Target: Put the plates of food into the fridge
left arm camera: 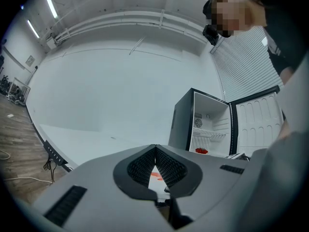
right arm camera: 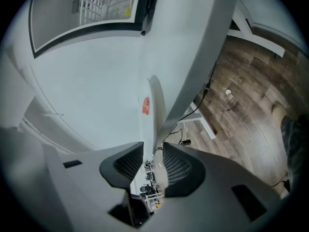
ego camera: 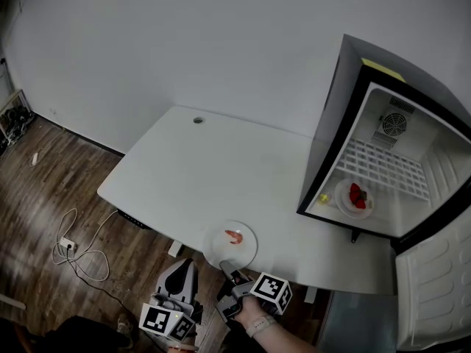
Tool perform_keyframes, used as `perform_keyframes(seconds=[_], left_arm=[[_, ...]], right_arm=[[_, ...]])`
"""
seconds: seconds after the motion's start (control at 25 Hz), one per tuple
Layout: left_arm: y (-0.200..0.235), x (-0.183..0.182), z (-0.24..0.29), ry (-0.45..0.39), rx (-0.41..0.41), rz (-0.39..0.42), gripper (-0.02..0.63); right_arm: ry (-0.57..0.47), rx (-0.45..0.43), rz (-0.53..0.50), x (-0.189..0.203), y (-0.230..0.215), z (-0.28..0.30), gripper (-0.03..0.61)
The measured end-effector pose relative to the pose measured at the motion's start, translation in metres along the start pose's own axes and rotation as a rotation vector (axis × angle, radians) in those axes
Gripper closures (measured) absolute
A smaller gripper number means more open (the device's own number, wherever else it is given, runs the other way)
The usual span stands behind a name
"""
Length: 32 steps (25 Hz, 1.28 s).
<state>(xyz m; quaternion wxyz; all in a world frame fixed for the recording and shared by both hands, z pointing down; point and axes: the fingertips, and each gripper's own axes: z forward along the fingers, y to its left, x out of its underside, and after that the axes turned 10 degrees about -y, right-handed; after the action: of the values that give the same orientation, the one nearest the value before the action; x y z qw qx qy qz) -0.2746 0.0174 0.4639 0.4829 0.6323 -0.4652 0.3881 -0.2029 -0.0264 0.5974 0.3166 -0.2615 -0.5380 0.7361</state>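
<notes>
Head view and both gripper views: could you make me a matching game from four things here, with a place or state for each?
1 shrimp plate
2 strawberry plate
3 left hand-held gripper
4 right hand-held gripper

A jaws apart
B inside the fridge
C on the table, at its near edge
D jaws together

Pairs: 1-C, 2-B, 3-D, 4-A

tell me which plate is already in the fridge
The plate carrying red fruit, on the floor of the fridge. The other plate, with a shrimp, sits at the near edge of the table.
</notes>
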Motion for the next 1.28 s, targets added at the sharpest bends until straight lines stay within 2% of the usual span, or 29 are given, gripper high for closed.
perform_keyframes(seconds=[0.2, 0.32, 0.6, 0.88, 1.28], left_arm=[[0.005, 0.002, -0.003, -0.006, -0.013, -0.014, 0.606], [0.008, 0.004, -0.003, 0.001, -0.019, -0.018, 0.606], [-0.001, 0.001, 0.002, -0.015, 0.008, -0.033, 0.606], [-0.015, 0.005, 0.014, 0.007, 0.038, -0.024, 0.606], [-0.066, 0.001, 0.060, 0.019, 0.149, -0.031, 0.606]], right_arm=[[-0.009, -0.016, 0.012, -0.002, 0.001, 0.005, 0.454], [-0.002, -0.036, 0.010, -0.002, 0.003, 0.004, 0.549], [-0.003, -0.052, 0.038, -0.011, 0.004, -0.002, 0.561], [-0.003, -0.083, 0.042, -0.031, 0.015, -0.025, 0.561], [-0.126, -0.097, 0.057, -0.093, 0.046, -0.088, 0.562]])
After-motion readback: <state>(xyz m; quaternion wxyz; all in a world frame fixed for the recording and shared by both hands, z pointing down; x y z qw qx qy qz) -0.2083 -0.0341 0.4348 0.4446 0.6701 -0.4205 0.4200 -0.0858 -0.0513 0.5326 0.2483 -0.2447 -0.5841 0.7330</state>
